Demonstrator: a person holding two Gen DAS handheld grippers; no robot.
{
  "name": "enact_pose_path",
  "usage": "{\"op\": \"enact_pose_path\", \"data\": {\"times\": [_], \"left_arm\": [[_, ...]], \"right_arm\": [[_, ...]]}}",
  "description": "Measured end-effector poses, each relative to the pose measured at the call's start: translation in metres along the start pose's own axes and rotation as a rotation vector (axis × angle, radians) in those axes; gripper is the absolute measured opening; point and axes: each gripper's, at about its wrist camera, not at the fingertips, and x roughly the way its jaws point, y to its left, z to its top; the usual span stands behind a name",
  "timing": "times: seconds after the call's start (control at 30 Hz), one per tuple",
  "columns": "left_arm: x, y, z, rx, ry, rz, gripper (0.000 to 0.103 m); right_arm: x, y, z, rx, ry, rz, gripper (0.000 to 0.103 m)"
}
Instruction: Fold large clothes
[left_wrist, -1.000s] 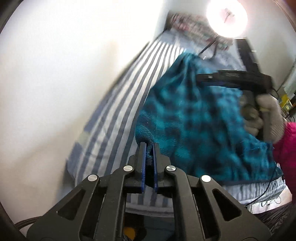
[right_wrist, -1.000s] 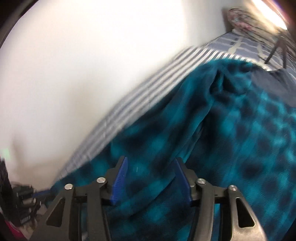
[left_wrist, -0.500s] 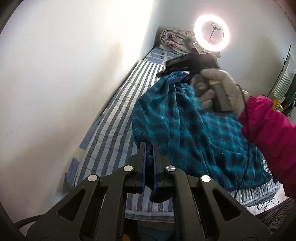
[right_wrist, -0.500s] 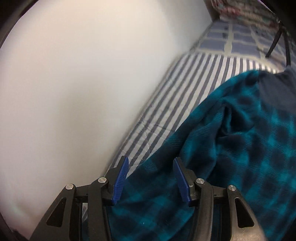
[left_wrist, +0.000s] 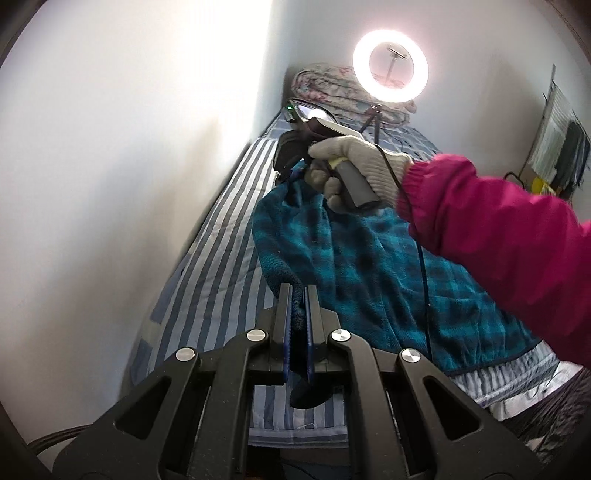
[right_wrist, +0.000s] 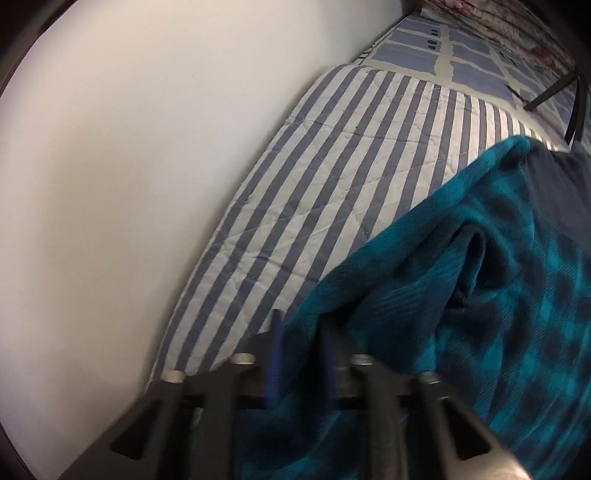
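The teal plaid garment (left_wrist: 369, 266) lies lengthwise on the striped bed cover (left_wrist: 207, 266). The left gripper (left_wrist: 297, 325) is clamped on its near corner, and the right gripper (right_wrist: 301, 354), whose jaws have just been closing, pinches the far corner. Both grips sit on the wall-side edge, so I judge the fold goes across the garment's long axis.

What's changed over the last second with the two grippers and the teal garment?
The right gripper travelled across the teal plaid garment toward its far edge by the wall, and its jaws, open before, have just been closing on that edge. The left gripper has stayed shut on the near edge, lifting it slightly. The garment otherwise still lies on the striped bed cover, with the ring light at the far end.
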Motion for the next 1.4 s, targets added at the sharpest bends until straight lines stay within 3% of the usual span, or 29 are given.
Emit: {"op": "enact_pose_path", "data": {"times": [0.23,0.5,0.8,0.87,0.97,1.0,1.03,1.07,1.3,1.4], "left_arm": [[0.014,-0.027,-0.005,0.083,0.040,-0.020,0.003],[0.042,-0.109,-0.027,0.300,0.110,-0.067,0.003],[0.066,-0.158,-0.056,0.380,0.214,-0.106,0.004],[0.066,-0.159,-0.056,0.364,0.230,-0.123,0.014],[0.059,-0.156,-0.055,0.338,0.234,-0.186,0.020],[0.055,-0.153,-0.054,0.320,0.233,-0.204,0.024],[0.051,-0.146,-0.054,0.288,0.234,-0.226,0.036],[0.048,-0.138,-0.053,0.249,0.236,-0.247,0.046],[0.063,-0.052,-0.046,-0.130,0.309,-0.260,0.046],[0.079,-0.037,-0.053,-0.219,0.358,-0.270,0.046]], "right_arm": [[-0.048,-0.040,0.010,0.086,-0.109,0.152,0.002],[-0.094,-0.124,-0.012,0.167,-0.201,0.285,0.002],[-0.085,-0.203,-0.054,0.273,-0.185,0.283,0.003],[-0.078,-0.213,-0.060,0.270,-0.177,0.238,0.004],[-0.069,-0.223,-0.069,0.256,-0.164,0.153,0.013],[-0.069,-0.225,-0.074,0.252,-0.155,0.133,0.020],[-0.069,-0.227,-0.077,0.252,-0.158,0.118,0.033],[-0.072,-0.227,-0.083,0.246,-0.159,0.101,0.034],[-0.109,-0.214,-0.151,0.166,-0.157,0.138,0.037],[-0.117,-0.200,-0.189,0.127,-0.126,0.194,0.037]]}}
